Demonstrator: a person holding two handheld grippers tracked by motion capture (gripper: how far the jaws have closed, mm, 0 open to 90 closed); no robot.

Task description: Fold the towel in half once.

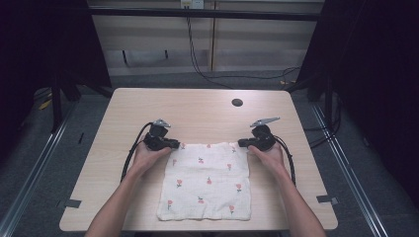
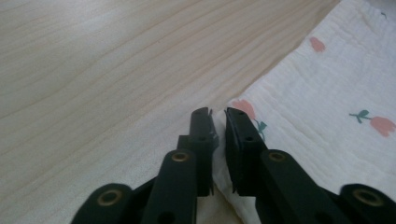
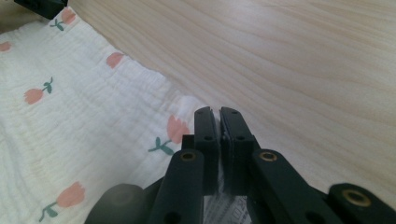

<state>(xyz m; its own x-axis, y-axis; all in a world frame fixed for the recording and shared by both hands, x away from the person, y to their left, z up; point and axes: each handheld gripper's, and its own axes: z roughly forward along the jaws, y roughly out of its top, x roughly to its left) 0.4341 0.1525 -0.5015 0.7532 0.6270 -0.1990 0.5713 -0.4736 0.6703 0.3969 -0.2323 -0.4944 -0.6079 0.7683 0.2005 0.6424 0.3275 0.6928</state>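
Observation:
A cream cloth (image 1: 207, 180) printed with small pink tulips lies flat on the wooden table (image 1: 197, 106), near its front edge. My left gripper (image 1: 177, 144) is at the cloth's far left corner, held in the person's left hand. In the left gripper view its jaws (image 2: 218, 114) are pressed together on the edge of the cloth (image 2: 327, 93). My right gripper (image 1: 242, 143) is at the far right corner. In the right gripper view its jaws (image 3: 219, 112) are shut with a strip of the cloth (image 3: 84, 116) pinched between them.
A dark round hole (image 1: 237, 102) sits in the tabletop behind the right gripper. Cables trail from both grippers toward the person. The other gripper's tip (image 3: 39, 5) shows at the top left of the right gripper view. Bare wood lies beyond the cloth.

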